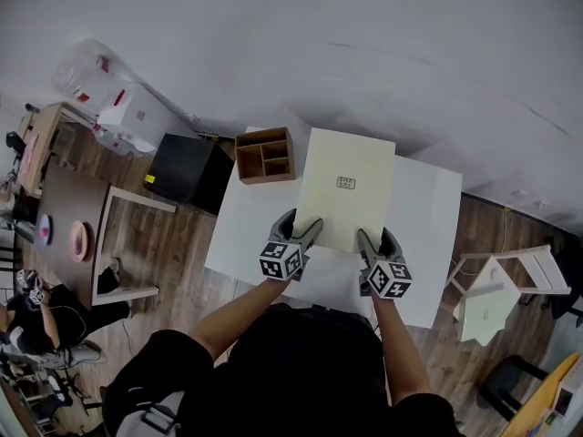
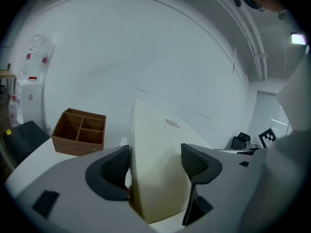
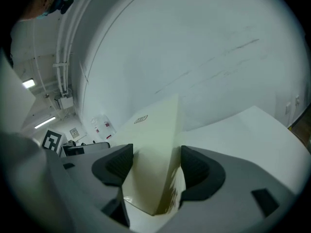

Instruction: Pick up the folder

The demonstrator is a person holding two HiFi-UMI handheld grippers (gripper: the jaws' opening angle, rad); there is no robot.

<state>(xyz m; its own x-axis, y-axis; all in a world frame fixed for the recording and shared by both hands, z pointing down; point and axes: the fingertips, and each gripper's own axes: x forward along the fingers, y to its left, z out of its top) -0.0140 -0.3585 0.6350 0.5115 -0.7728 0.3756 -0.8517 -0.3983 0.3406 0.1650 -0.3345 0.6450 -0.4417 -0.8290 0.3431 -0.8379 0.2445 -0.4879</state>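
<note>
Each hand-held gripper, left (image 1: 305,224) and right (image 1: 376,236), is clamped on a near corner of the cream folder (image 1: 346,185), which is tilted up over the white counter (image 1: 428,217). With only that one edge held, the far end could sag or slip free. It might also clip the wooden box (image 1: 264,155) just beside it.

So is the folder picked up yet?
Nearly! Done: the left tongs and right tongs are each shut on a near corner of the cream folder. In hand: the folder looks tipped up off the white table. Left: raising it fully clear, if any part rests there.
</note>
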